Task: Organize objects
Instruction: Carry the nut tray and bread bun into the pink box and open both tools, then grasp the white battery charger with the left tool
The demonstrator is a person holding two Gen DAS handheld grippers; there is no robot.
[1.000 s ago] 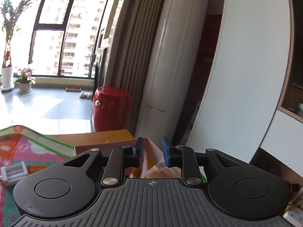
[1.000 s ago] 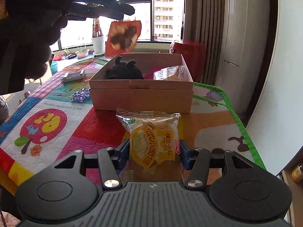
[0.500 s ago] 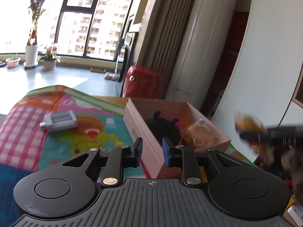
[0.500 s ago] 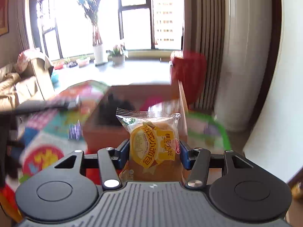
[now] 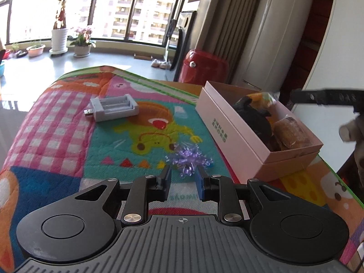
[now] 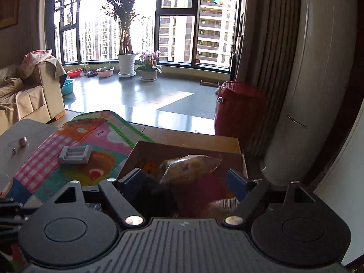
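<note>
the left gripper [image 5: 182,179] hangs over the colourful play mat [image 5: 68,122] with its jaws drawn nearly together and nothing between them; a purple ribbon bow [image 5: 190,158] lies on the mat just beyond its fingertips. a grey battery charger [image 5: 113,107] sits farther off on the mat, well apart from the bow. to the right stands the open pink cardboard box [image 5: 229,134], which holds a black plush toy [image 5: 254,118] and a wrapped bun [image 5: 291,133].

the right gripper [image 6: 182,182] is above the same box [image 6: 134,157], and its jaws are opening. the packaged bread [image 6: 188,168] is between them, tilted and blurred, free of both blue pads and over the inside of the box. whether it already rests on the contents cannot be told.
</note>
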